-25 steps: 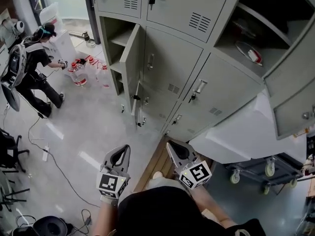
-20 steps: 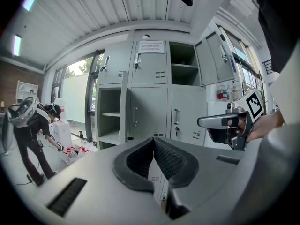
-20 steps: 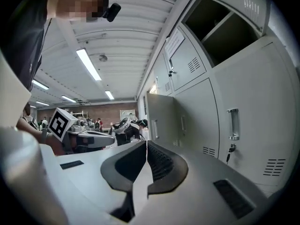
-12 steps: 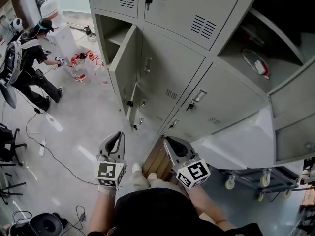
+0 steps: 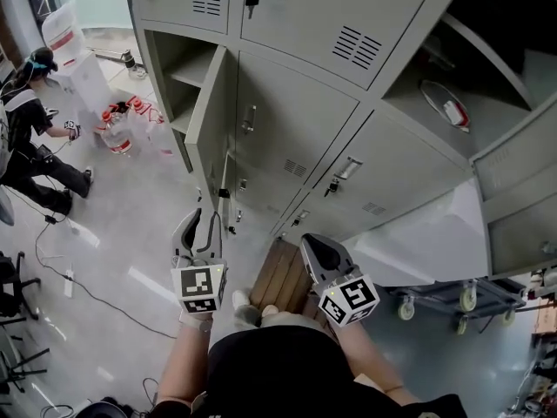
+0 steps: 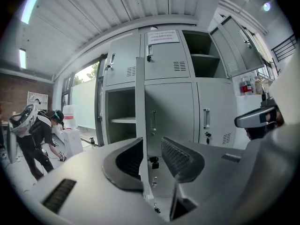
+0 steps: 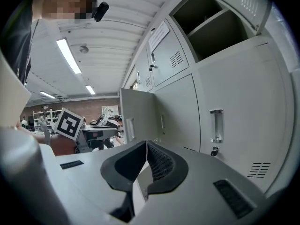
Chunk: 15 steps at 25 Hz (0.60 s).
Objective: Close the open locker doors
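Right now your left gripper (image 5: 202, 223) has just been spreading its jaws, and nothing is between them: it is released and empty. That fits the job, I judge. The open locker door (image 5: 211, 116) stands straight ahead of it, edge-on. Its edge lines up with the gap between the jaws but is apart from them, so you can either pinch the edge or push the panel flat.

Your right gripper (image 5: 318, 252) is clenched on nothing, its jaws meeting along 1 line. It hangs beside the left one, facing closed doors, and looks to be simply waiting. Kept shut, it makes a blunt tip for pushing if you need it.

Behind that door, ahead and slightly left of the left gripper, the compartment (image 5: 174, 77) shows 1 shelf and nothing else that I can make out. A 2nd open compartment (image 5: 409, 68) sits high up and to the right of the right gripper, with its door (image 5: 515, 138) swung out toward you. Inside lie a red-and-white item (image 5: 451, 104) and a round wire thing (image 5: 426, 87), and I cannot tell what either is. Neither door is closed yet, so the task looks to be at its start.
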Each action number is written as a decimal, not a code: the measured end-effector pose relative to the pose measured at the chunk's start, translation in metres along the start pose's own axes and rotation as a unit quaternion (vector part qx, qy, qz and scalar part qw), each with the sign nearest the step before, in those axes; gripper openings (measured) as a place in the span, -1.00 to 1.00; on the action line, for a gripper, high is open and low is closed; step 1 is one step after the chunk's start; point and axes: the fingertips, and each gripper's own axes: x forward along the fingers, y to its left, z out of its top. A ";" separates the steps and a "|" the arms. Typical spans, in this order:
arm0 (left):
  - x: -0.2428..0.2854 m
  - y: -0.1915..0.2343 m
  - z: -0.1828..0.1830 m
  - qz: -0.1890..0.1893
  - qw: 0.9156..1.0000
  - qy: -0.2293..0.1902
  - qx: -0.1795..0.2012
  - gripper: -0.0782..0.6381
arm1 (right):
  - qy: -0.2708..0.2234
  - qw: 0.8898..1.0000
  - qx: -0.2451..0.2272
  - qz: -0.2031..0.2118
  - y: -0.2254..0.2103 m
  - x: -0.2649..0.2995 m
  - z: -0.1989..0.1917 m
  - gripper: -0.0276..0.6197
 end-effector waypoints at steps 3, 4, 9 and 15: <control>0.018 0.009 0.005 0.001 1.000 -0.009 0.002 -0.43 | 0.001 1.000 0.000 -0.018 -0.005 0.006 -0.001 -0.81; 0.023 0.011 0.005 -0.001 1.000 -0.011 0.002 -0.42 | 0.001 1.000 0.000 -0.023 -0.006 0.008 -0.002 -0.81; 0.044 0.022 0.005 -0.003 1.000 -0.012 -0.003 -0.39 | 0.004 0.999 -0.003 -0.040 -0.012 0.016 -0.004 -0.80; 0.049 0.038 0.002 0.009 1.000 -0.012 -0.020 -0.48 | 0.014 0.999 0.007 -0.049 -0.019 0.029 -0.008 -0.80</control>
